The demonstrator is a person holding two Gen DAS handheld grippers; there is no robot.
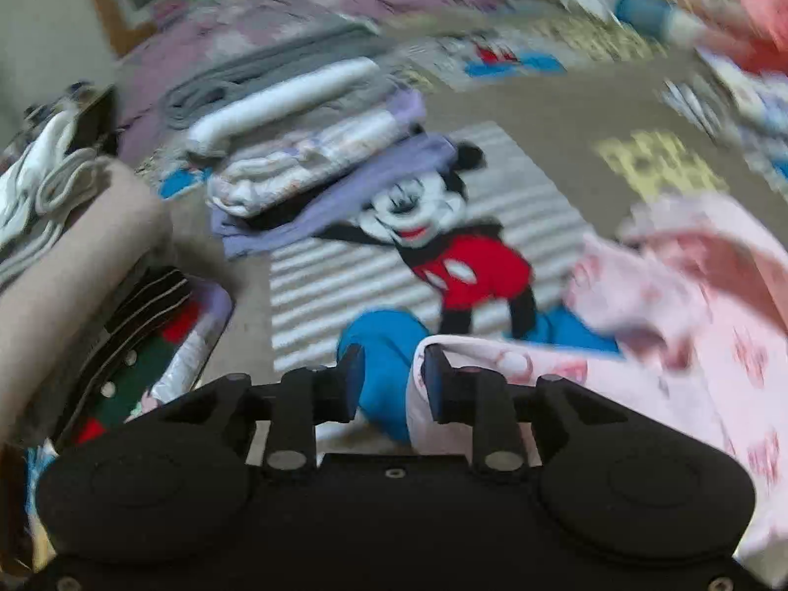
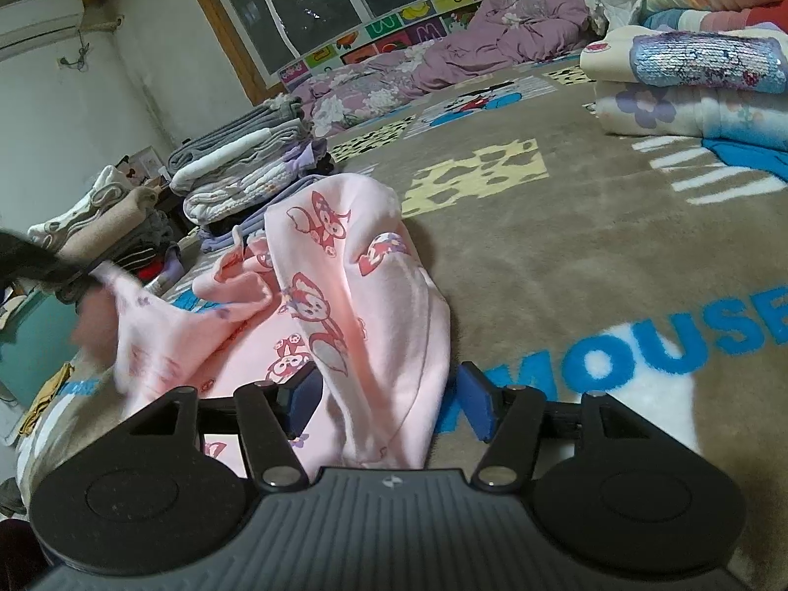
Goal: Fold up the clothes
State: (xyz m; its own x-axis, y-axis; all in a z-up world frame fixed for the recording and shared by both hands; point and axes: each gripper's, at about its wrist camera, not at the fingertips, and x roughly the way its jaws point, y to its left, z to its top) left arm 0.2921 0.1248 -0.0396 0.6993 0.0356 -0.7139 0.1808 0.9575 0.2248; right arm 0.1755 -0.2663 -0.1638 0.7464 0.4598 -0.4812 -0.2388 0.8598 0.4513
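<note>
So the pink garment (image 2: 344,305) with the little fox prints is bunched up on the Mickey Mouse carpet (image 2: 566,256), just in front of a stack of folded clothes (image 2: 246,177). Right gripper (image 2: 389,404) has its jaws wide, with pink fabric between them. Left gripper (image 1: 394,374) looks narrow, an edge of the pink cloth draped over one finger; can't tell if it's really pinched.

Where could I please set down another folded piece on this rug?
Free: the brown rug between the pink garment, the yellow patch and the MOUSE lettering. Crowded: the folded stack on the left and the bedding pile on the right.
</note>
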